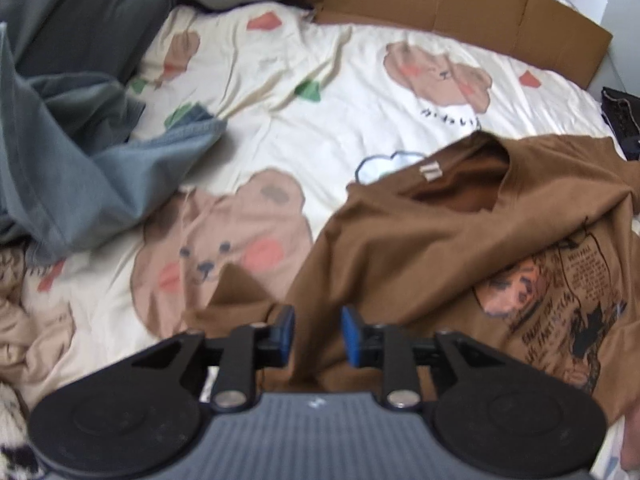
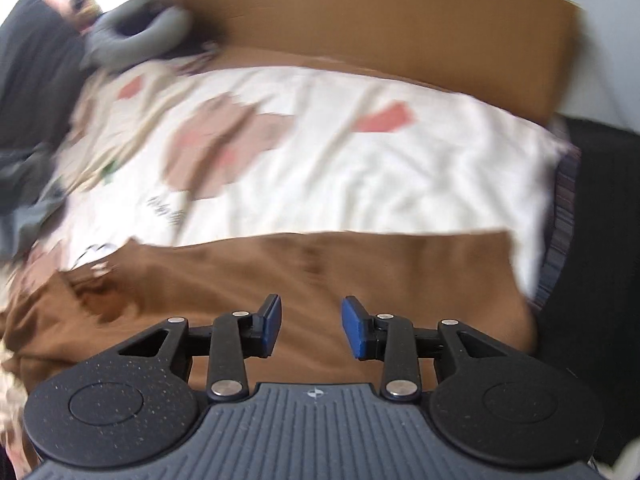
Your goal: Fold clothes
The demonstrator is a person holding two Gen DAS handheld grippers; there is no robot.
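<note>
A brown T-shirt [image 1: 420,240] lies rumpled on the bear-print bedsheet [image 1: 280,92], neck opening and label facing up, printed graphic [image 1: 560,304] at the right. My left gripper [image 1: 318,334] is open just above the shirt's near left part, and a ridge of brown cloth runs up between its blue pads [image 1: 287,330]. The right wrist view is blurred. There the brown T-shirt [image 2: 320,272] spreads flat with a straight far edge, and my right gripper [image 2: 311,328] hovers open over it, nothing between its fingers.
Grey-blue garments [image 1: 68,160] are heaped at the left, with a dark grey pillow [image 1: 80,20] behind them. Flattened cardboard [image 1: 460,4] lines the bed's far side. A black object [image 1: 620,116] sits by the right edge. Beige cloth [image 1: 24,328] lies near left.
</note>
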